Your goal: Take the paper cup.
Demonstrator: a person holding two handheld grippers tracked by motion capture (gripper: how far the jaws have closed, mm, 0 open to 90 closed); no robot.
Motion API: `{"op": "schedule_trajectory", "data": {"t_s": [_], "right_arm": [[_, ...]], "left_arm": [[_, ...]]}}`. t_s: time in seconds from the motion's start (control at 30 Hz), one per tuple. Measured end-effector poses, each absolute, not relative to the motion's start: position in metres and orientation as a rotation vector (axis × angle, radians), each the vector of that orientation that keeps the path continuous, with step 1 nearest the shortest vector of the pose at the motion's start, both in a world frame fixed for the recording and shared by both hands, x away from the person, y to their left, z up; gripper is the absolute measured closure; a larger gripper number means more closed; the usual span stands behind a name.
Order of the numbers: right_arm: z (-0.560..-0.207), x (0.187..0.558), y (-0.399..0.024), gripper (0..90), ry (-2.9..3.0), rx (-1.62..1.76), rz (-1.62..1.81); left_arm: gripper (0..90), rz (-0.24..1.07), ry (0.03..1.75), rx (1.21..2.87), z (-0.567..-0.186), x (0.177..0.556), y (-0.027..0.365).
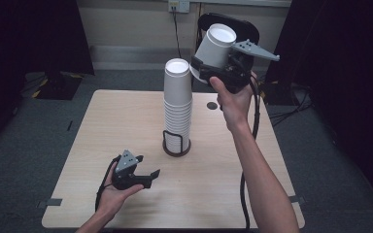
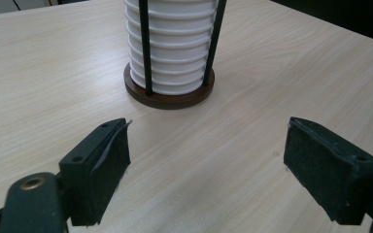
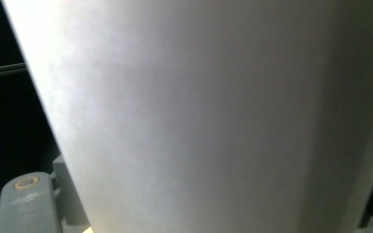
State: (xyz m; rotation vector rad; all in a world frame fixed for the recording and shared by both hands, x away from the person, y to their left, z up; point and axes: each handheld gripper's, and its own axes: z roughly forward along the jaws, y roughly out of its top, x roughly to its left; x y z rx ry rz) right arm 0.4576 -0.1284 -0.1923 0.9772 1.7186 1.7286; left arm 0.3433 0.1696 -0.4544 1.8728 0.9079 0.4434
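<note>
High view, scene: right gripper [image 1: 205, 68] is raised beyond the table [image 1: 102, 141], clamped on a single white cup [image 1: 214, 46], base up and tilted, well above and to the right of the stack [image 1: 178, 104] in its holder [image 1: 176, 145].
High view, left gripper [image 1: 148, 175]: rests low on the near table, jaws spread, holding nothing, well apart from the holder.
High view, step: judged to be carrying one cup away from the stack or to it; keep the squeeze light so the thin wall does not crumple, and keep the cup clear of the stack top so the column is not knocked.
Left gripper view, adds: both pads [image 2: 111, 162] stand wide apart over bare wood; the holder's dark round base [image 2: 169, 94] and two black rods [image 2: 144, 46] fence the ribbed rims, a detail too small from above.
Right gripper view, adds: the cup wall [image 3: 199, 116] sits very close to the lens between the jaws, confirming the grip; where exactly the pads meet the wall cannot be told.
</note>
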Motion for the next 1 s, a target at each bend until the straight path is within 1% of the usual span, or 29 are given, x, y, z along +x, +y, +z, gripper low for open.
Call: {"op": "schedule_trajectory", "data": {"t_s": [0.07,0.4,0.57,0.6,0.67,0.87,1.0], "right_arm": [[-0.195,0.457,-0.133,13.9,1.723,0.986,1.722],[-0.207,0.454,-0.154,14.2,1.766,1.053,1.649],[-0.221,0.452,-0.161,14.4,1.801,1.095,1.634],[-0.23,0.451,-0.163,14.4,1.823,1.113,1.626],[-0.236,0.451,-0.164,14.4,1.84,1.128,1.62],[-0.259,0.447,-0.171,14.5,1.888,1.173,1.607],[-0.271,0.444,-0.175,14.5,1.901,1.207,1.611]], "left_arm": [[18.3,0.455,0.903,1.871,-0.454,0.343,0.169],[18.7,0.482,0.918,1.862,-0.453,0.345,0.17],[18.8,0.484,0.909,1.855,-0.452,0.344,0.167],[18.7,0.483,0.908,1.852,-0.452,0.344,0.167],[18.7,0.487,0.906,1.857,-0.452,0.343,0.168],[16.6,0.447,0.942,1.835,-0.453,0.343,0.172],[17.5,0.453,0.932,1.841,-0.453,0.343,0.172]]}}
